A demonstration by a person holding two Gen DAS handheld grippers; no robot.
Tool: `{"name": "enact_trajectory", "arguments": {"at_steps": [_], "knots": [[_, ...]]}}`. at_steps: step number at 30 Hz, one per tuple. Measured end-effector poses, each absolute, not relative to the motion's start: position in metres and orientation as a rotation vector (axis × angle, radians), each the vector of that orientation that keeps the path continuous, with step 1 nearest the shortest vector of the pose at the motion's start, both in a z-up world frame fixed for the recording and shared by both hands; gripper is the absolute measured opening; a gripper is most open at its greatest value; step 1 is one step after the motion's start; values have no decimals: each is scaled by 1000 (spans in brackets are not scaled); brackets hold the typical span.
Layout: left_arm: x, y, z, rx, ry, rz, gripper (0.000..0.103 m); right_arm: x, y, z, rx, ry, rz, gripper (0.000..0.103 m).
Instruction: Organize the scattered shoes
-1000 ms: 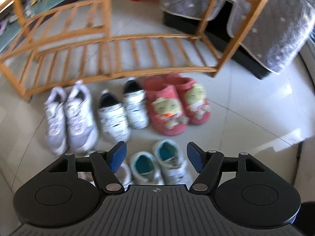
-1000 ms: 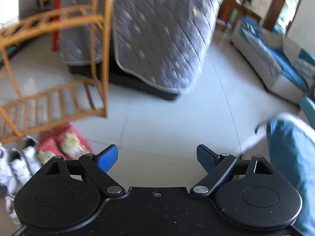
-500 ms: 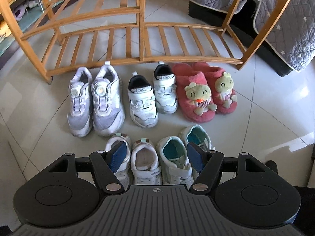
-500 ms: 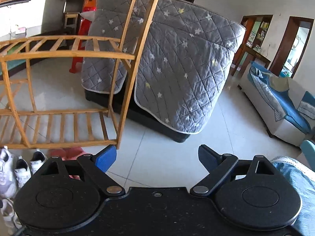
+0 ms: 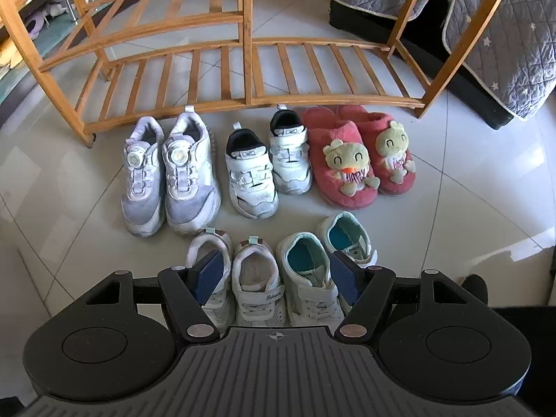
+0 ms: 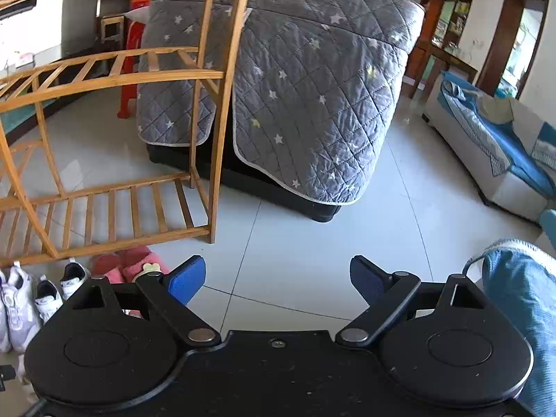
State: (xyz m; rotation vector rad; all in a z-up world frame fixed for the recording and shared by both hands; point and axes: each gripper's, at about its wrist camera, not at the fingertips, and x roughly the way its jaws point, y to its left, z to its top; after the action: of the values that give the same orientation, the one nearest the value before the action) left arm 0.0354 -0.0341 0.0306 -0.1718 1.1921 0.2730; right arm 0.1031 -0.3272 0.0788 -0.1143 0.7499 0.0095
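Several pairs of shoes stand in two rows on the tiled floor in front of a wooden shoe rack (image 5: pixel 243 80). The far row holds grey-white sneakers (image 5: pixel 170 173), small white strap shoes (image 5: pixel 267 163) and pink plush slippers (image 5: pixel 358 156). In the near row sit white toddler shoes (image 5: pixel 253 278) and a teal-lined white pair (image 5: pixel 312 271). My left gripper (image 5: pixel 276 276) hangs open above the near row, holding nothing. In the right wrist view my right gripper (image 6: pixel 276 279) is open over bare floor, to the right of the pink slippers (image 6: pixel 139 266) and white shoes (image 6: pixel 52 295).
A dark piece of furniture under a grey star-pattern quilt (image 6: pixel 312 104) stands right of the shoe rack (image 6: pixel 114 191). A sofa with blue covers (image 6: pixel 504 160) lines the right wall. A person's blue jeans leg (image 6: pixel 521 305) is at the right edge. A red stool (image 6: pixel 130 69) stands behind.
The left wrist view steadied and drew back, bringing the whole near row of shoes into sight. The right wrist view tilted up from the floor toward the quilt and room.
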Motion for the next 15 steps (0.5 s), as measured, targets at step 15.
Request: {"name": "enact_trajectory", "arguments": {"at_steps": [15], "knots": [[37, -17, 45, -178, 1167, 344, 69, 115, -337, 84, -29, 751, 12, 92]]}}
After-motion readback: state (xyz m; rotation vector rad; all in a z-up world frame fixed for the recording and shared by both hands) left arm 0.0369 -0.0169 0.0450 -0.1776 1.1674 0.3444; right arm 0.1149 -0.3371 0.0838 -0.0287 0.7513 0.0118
